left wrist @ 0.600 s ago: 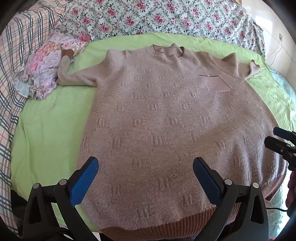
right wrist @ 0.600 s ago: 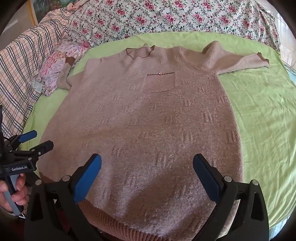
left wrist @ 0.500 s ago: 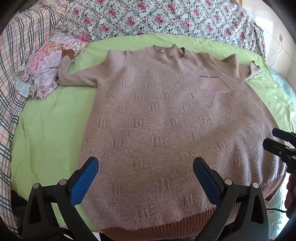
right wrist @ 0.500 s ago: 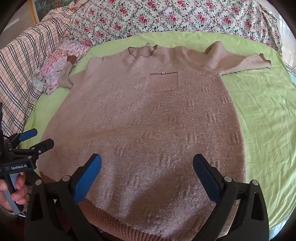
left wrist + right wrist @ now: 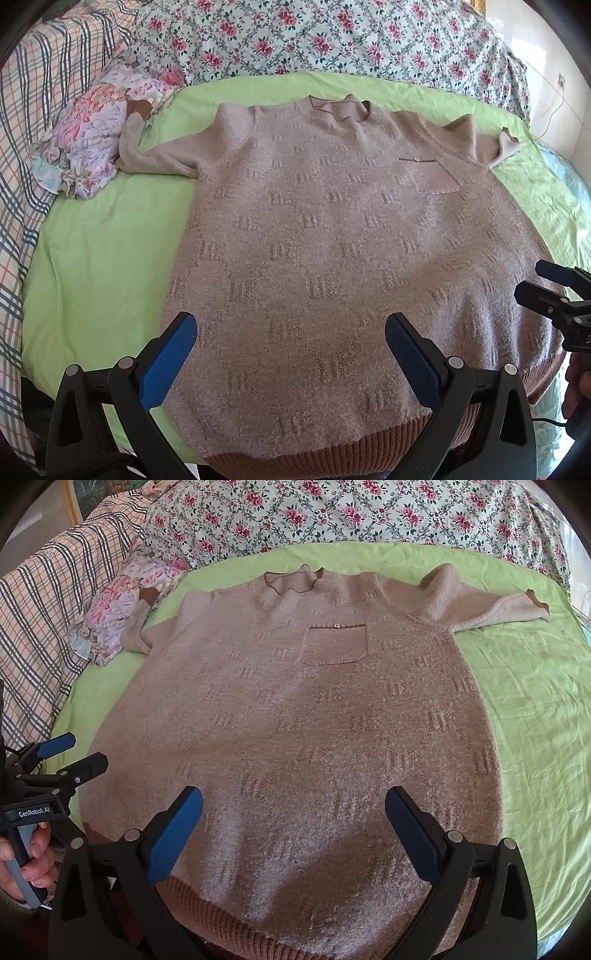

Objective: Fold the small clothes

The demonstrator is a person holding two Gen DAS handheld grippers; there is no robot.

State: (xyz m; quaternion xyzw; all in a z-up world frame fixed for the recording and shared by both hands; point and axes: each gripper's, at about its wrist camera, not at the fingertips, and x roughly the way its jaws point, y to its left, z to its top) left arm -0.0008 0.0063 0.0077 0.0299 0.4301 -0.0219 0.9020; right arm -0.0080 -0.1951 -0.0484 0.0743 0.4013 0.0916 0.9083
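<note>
Barely any motion since the earlier frames: both views creep slightly forward over the sweater's hem, nothing on the bed shifts.

Landmark = the sweater. It lies flat, face up on the green sheet, collar at the far end, ribbed hem nearest the grippers. Chest pocket sits just below the collar. One sleeve runs out from the sweater's shoulder onto the floral bundle beside it; the other sleeve lies spread on the sheet off the opposite shoulder, partly bunched.

Left gripper: jaws wide, nothing between them, hovering above the hem. Right gripper: same, wide and empty, above the hem toward the other corner. A hand is visible on the left gripper's handle.

Progress: sweater spread out, zero folds made. Looks like the very start: sleeves and body all left to fold.

Containers: none in view. Floral quilt and plaid blanket lie beyond and beside the sweater.
</note>
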